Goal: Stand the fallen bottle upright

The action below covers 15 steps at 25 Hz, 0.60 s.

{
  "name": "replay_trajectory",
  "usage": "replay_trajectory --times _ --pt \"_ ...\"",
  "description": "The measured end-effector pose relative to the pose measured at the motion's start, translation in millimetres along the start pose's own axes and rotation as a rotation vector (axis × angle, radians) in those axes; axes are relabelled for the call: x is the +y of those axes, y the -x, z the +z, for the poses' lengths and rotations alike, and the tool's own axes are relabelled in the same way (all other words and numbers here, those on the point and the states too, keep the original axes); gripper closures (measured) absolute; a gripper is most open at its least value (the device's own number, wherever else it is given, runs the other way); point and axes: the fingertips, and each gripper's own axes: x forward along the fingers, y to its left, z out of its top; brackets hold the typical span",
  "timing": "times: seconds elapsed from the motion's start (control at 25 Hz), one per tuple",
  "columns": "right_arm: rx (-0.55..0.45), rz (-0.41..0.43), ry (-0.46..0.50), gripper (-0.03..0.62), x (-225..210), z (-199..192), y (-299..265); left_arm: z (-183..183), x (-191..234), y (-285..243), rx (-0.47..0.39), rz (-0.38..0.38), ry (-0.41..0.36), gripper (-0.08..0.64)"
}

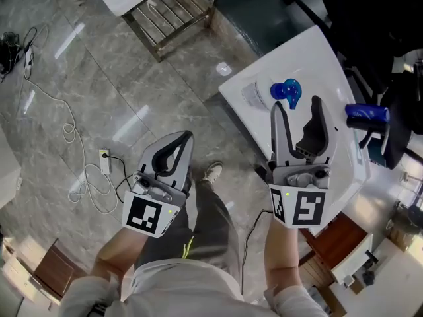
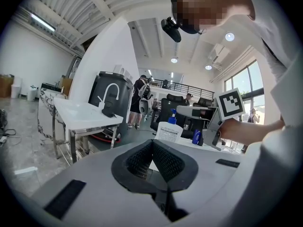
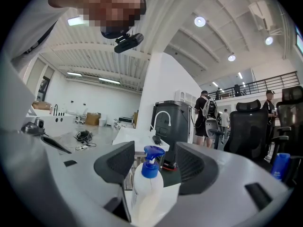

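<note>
A white pump bottle with a blue spray head stands upright on the white table. It sits between the spread jaws of my right gripper, with a small gap on each side. From above, its blue head shows just ahead of the right gripper, which is open. The left gripper view shows the same bottle upright on the table, far off. My left gripper hangs over the floor beside the person's leg. Its jaws meet at the tip, so the left gripper is shut and empty.
A small dark blue bottle lies near the table's right edge, next to a black office chair. A metal-framed white table stands at the top. Cables and a power strip lie on the grey floor.
</note>
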Motion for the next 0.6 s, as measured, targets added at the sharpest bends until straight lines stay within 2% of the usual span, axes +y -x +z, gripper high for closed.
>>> replay_trajectory --times 0.28,0.6 --pt "0.039 0.002 -0.003 0.342 4 1 29 23 -20 12 -0.024 0.004 -0.028 0.545" --pt "0.071 -0.042 -0.080 0.342 -17 13 67 59 -62 19 -0.061 -0.025 -0.068 0.545"
